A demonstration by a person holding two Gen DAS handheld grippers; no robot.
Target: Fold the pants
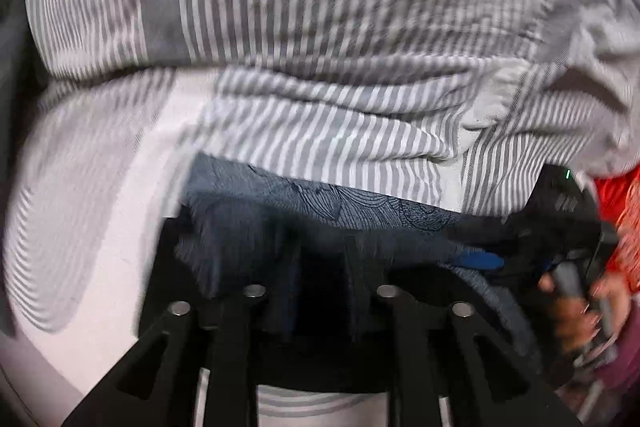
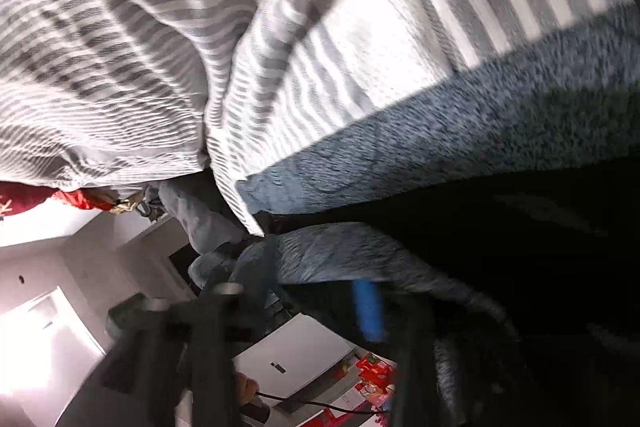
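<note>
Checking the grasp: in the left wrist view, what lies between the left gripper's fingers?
Dark blue-grey pants fabric fills the left gripper; striped bedding lies beyond.

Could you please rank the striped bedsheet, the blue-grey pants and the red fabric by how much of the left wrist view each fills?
1. striped bedsheet, most of the frame.
2. blue-grey pants, a band in the middle, partly hidden by the left gripper.
3. red fabric, a sliver at the right edge.

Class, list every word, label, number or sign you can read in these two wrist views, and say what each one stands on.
No text can be read in either view.
Red packaging at the bottom of the right wrist view: printed, but too blurred to read.
Right tool: a small green light on its body, no letters.
Pants: line pattern only, no label showing.
</note>
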